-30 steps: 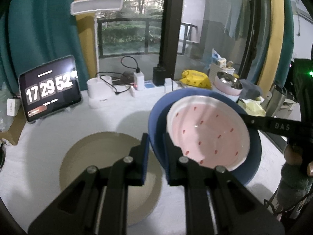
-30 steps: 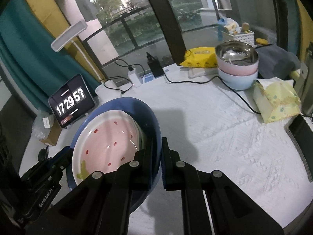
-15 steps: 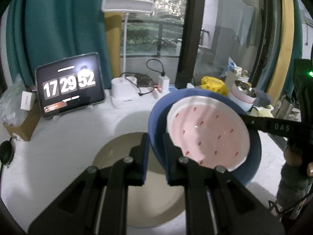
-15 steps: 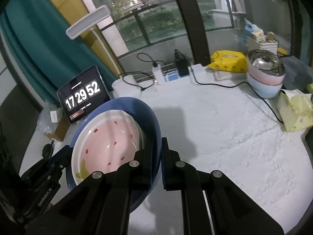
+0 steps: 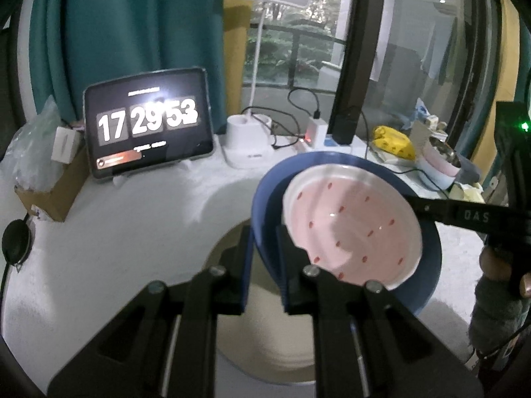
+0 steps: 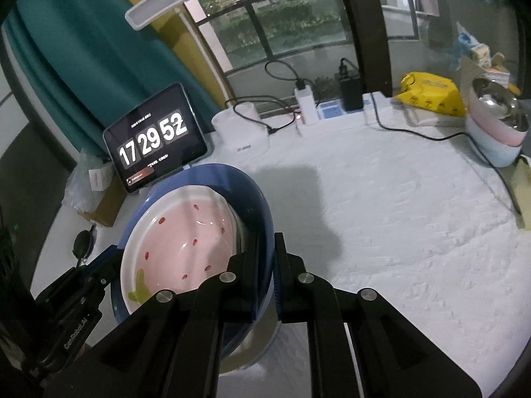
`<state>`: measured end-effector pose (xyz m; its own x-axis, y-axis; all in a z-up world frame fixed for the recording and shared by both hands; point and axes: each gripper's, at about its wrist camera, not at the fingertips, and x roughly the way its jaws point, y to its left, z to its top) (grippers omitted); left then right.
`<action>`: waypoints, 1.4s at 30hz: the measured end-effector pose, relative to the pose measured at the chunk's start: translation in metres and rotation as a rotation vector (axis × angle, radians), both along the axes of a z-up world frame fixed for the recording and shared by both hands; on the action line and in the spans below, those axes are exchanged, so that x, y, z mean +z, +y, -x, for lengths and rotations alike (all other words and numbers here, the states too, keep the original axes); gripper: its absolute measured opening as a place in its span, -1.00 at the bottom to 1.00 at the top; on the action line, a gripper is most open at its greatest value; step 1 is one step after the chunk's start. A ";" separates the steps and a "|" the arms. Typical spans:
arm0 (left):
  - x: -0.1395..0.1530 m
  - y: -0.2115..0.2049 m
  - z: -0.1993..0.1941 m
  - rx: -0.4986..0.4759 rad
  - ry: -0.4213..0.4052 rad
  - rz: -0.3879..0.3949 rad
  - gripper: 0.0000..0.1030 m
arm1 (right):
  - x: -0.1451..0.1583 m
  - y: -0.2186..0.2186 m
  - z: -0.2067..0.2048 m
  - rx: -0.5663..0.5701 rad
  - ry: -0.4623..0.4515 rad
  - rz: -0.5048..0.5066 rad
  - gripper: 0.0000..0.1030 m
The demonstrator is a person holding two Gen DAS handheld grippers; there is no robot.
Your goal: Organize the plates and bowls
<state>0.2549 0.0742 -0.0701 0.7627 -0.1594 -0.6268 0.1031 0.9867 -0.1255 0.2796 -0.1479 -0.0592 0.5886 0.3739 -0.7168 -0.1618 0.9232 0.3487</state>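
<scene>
The left tool [image 5: 264,248] is clenched on the rim of a blue bowl [image 5: 265,199], one finger inside and one outside. The right tool [image 6: 265,272] grips the opposite rim of the same blue bowl [image 6: 252,192] in the same way. Inside the bowl sits a pink dish [image 5: 351,225] with small red marks and a white edge; in the right wrist view a green shape shows on its lower part. The bowl is held above a beige plate [image 5: 265,331], which lies on the white table [image 6: 398,215].

At the back of the table a tablet [image 5: 147,136] stands and shows large digits "17 29 53"; in the right wrist view its last digit is just flipping. The letters "DAS" are readable on the right tool's arm in the left wrist view, and "GenRobot.AI" on the left tool's body in the right wrist view. A white desk lamp [image 5: 247,142], a yellow packet [image 6: 431,94] and stacked bowls [image 6: 497,132] with a metal one on top stand further away.
</scene>
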 end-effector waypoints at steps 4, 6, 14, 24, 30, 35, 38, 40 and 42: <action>-0.007 0.007 -0.005 0.014 0.022 -0.005 -0.76 | -0.009 0.007 -0.006 0.010 0.027 -0.002 -0.82; -0.011 0.008 -0.007 0.017 0.032 -0.004 -0.76 | -0.015 0.010 -0.009 0.013 0.044 -0.002 -0.82; -0.012 0.004 -0.007 0.010 0.013 -0.033 -0.74 | -0.024 0.011 -0.015 0.011 0.066 0.015 -0.80; -0.014 -0.006 -0.001 0.043 -0.030 -0.137 -0.62 | -0.026 0.006 -0.013 -0.017 0.040 0.070 -0.51; -0.013 0.003 0.004 0.105 -0.015 -0.105 -0.08 | -0.017 0.000 -0.002 -0.030 0.004 0.107 -0.31; -0.007 0.007 0.014 0.132 -0.025 -0.094 -0.04 | -0.011 -0.004 0.009 -0.027 -0.021 0.122 -0.22; -0.002 0.006 0.021 0.145 -0.037 -0.093 -0.03 | -0.006 -0.006 0.017 -0.034 -0.039 0.141 -0.20; 0.002 0.005 0.027 0.153 -0.047 -0.089 -0.02 | -0.001 -0.009 0.023 -0.042 -0.060 0.156 -0.20; 0.005 0.003 0.032 0.157 -0.056 -0.085 0.00 | 0.002 -0.012 0.030 -0.042 -0.073 0.162 -0.20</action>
